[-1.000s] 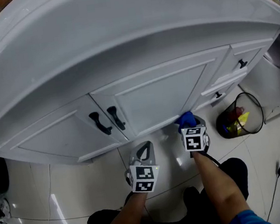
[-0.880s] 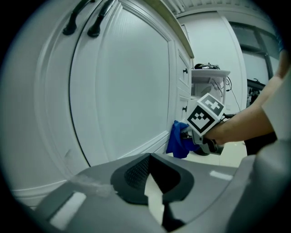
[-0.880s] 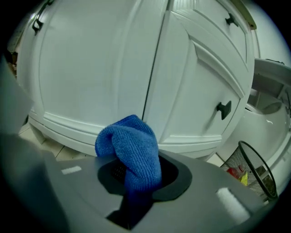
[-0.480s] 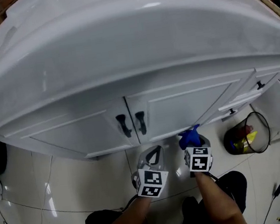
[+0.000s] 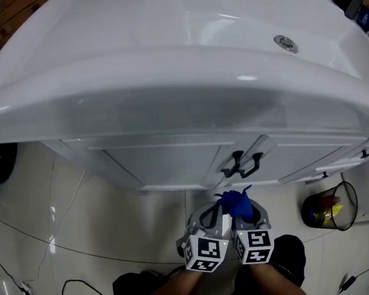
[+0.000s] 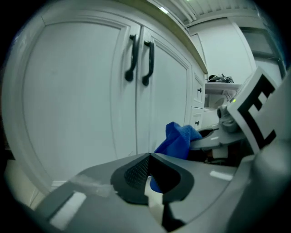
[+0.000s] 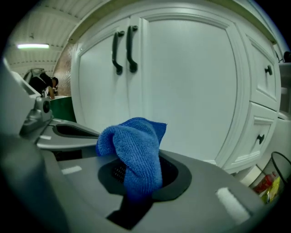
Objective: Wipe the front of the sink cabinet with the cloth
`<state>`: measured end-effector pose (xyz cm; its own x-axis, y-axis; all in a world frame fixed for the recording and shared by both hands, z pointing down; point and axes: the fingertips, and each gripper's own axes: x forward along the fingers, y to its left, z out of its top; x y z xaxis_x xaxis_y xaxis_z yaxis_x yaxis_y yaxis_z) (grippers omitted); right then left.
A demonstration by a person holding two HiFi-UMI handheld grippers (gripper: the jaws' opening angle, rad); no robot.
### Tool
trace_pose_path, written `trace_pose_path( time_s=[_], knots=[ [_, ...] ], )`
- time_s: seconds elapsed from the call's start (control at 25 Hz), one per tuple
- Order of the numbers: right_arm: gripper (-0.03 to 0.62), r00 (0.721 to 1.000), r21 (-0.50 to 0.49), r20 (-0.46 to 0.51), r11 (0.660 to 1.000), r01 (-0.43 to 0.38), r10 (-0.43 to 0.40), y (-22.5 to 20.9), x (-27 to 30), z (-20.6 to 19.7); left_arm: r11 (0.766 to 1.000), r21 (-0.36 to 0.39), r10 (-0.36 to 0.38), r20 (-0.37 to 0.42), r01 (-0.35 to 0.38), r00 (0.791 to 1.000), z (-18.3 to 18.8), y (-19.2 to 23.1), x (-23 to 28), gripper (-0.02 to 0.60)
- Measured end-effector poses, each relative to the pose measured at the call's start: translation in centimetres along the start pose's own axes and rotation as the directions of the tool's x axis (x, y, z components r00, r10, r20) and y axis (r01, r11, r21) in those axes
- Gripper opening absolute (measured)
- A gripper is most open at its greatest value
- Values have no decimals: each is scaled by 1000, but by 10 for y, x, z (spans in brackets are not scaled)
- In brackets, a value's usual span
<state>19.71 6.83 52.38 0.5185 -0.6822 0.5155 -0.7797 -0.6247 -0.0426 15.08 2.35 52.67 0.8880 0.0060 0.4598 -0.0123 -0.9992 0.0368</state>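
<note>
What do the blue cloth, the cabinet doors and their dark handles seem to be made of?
Blue cloth: probably microfibre, matte; a fine ribbed weave shows.
Cabinet doors: likely painted wood or board, smooth white satin, with framed panels.
Handles: apparently metal, dark with faint highlights; plastic cannot be excluded.

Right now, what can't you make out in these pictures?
- Head view: the sink rim overhangs and hides most of the cabinet front.
- Head view: the bin holds things too small to name.
- Right gripper view: the cloth has its lower end hidden inside the right gripper.
</note>
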Motion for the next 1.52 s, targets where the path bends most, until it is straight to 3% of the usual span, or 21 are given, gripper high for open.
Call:
trace_pose_path(
  time_s=[0.16,0.32,0.4,0.52,0.6,0.68,0.92,0.96,1.08,1.16,1.32,1.52],
  knots=[
    [81,998,-3,21,999,-55,55,29,-44,45,997,-40,67,12,-66,998,24,29,-61,5],
    [81,993,-15,38,994,-111,112,52,-90,103,991,-80,118,82,-111,990,77,65,-124,5],
    [81,988,-33,38,989,-147,149,63,-111,131,987,-49,160,167,-154,973,119,79,-151,5],
    [81,982,-55,54,983,-177,179,70,-141,174,976,77,179,246,-203,952,192,88,-190,5],
    [81,980,-55,68,981,-184,187,71,-160,202,973,112,170,228,-199,959,227,80,-215,5],
    [81,978,-51,87,982,-184,188,72,-181,233,975,100,172,223,-198,960,258,70,-240,5],
    [81,970,-33,150,982,-188,191,77,-256,326,970,74,204,263,-230,943,346,48,-306,5],
    [81,967,-31,168,982,-188,190,75,-270,345,969,50,220,270,-242,937,361,46,-316,5],
    [81,959,-17,222,984,-179,178,67,-311,396,954,-120,297,277,-274,914,404,42,-348,5],
    [81,953,-11,244,983,-185,182,64,-336,423,944,-145,326,278,-296,904,434,36,-370,5],
    [81,942,-15,261,976,-216,212,52,-376,455,937,-125,348,279,-325,895,480,7,-399,5],
    [81,924,-60,266,961,-269,275,37,-413,473,918,-157,395,267,-365,879,505,-39,-418,5]
  ],
)
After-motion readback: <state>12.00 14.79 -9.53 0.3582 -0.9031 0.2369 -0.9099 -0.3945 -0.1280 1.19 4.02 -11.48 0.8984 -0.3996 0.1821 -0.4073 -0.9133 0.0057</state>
